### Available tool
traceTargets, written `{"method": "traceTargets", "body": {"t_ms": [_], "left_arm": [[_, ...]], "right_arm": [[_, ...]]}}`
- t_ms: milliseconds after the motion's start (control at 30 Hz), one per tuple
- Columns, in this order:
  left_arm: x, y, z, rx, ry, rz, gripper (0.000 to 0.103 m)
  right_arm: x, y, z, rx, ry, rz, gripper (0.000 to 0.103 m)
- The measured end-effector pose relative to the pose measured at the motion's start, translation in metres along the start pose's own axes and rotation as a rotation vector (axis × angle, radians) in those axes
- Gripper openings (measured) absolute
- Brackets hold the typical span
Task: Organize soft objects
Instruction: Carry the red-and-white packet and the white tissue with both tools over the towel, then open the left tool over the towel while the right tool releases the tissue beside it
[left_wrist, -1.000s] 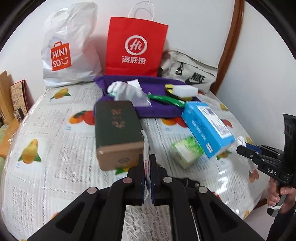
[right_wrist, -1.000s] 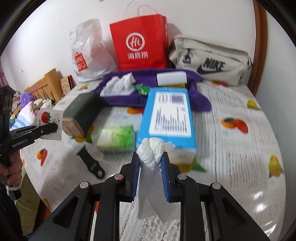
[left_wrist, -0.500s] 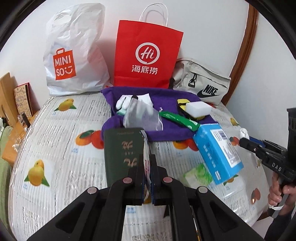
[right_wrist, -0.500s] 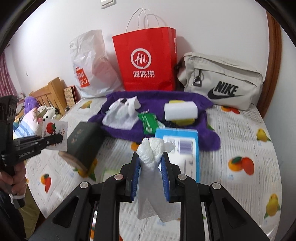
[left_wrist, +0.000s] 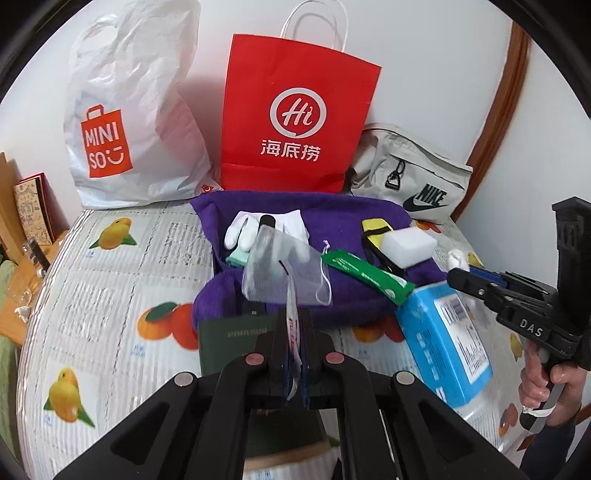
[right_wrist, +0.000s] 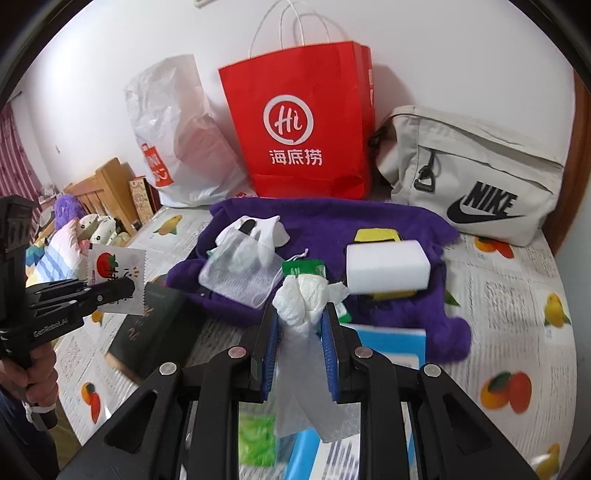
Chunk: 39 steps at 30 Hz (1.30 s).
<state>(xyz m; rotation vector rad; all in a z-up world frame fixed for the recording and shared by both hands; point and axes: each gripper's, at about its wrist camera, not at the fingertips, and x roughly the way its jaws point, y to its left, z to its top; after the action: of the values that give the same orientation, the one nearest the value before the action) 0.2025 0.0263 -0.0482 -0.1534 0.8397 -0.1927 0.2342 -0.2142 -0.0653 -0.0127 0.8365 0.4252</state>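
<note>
We held a crumpled white tissue (right_wrist: 301, 306) clamped in the right gripper (right_wrist: 299, 325) above the purple towel (right_wrist: 369, 221); light and limp, it sagged below the pinch; the left gripper (left_wrist: 295, 332) nipped a thin sachet (right_wrist: 114, 271), probably slippery foil, by its edge.

Ahead of you a plain white wall (left_wrist: 424, 55) closes off the far side of a table with a fruit-printed cover (left_wrist: 110, 295). A curved brown wooden trim (left_wrist: 506, 96) runs up the wall on your right. To your left stands light wooden furniture (right_wrist: 107, 188), and a striped pink curtain (right_wrist: 14, 155) hangs at the far left. The light is even and soft.
</note>
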Motion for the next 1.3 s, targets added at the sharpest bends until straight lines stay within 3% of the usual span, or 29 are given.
{"method": "traceTargets", "body": {"t_ms": [400, 967, 1167, 1233, 1300], "left_arm": [[0.049, 0.009, 0.04, -0.019, 0.028, -0.038, 0.005], [0.112, 0.011, 0.059, -0.025, 0.128, -0.058, 0.005], [0.123, 0.011, 0.058, -0.023, 0.155, -0.031, 0.006], [0.124, 0.012, 0.058, -0.025, 0.148, -0.023, 0.015], [0.123, 0.012, 0.06, -0.029, 0.136, -0.016, 0.033]], "right_arm": [[0.056, -0.01, 0.041, -0.011, 0.057, -0.004, 0.023], [0.108, -0.018, 0.046, 0.007, 0.169, -0.015, 0.024], [0.106, -0.02, 0.049, 0.029, 0.14, 0.014, 0.052], [0.103, -0.02, 0.049, 0.028, 0.132, 0.018, 0.059], [0.099, -0.02, 0.05, 0.031, 0.119, 0.015, 0.059]]}}
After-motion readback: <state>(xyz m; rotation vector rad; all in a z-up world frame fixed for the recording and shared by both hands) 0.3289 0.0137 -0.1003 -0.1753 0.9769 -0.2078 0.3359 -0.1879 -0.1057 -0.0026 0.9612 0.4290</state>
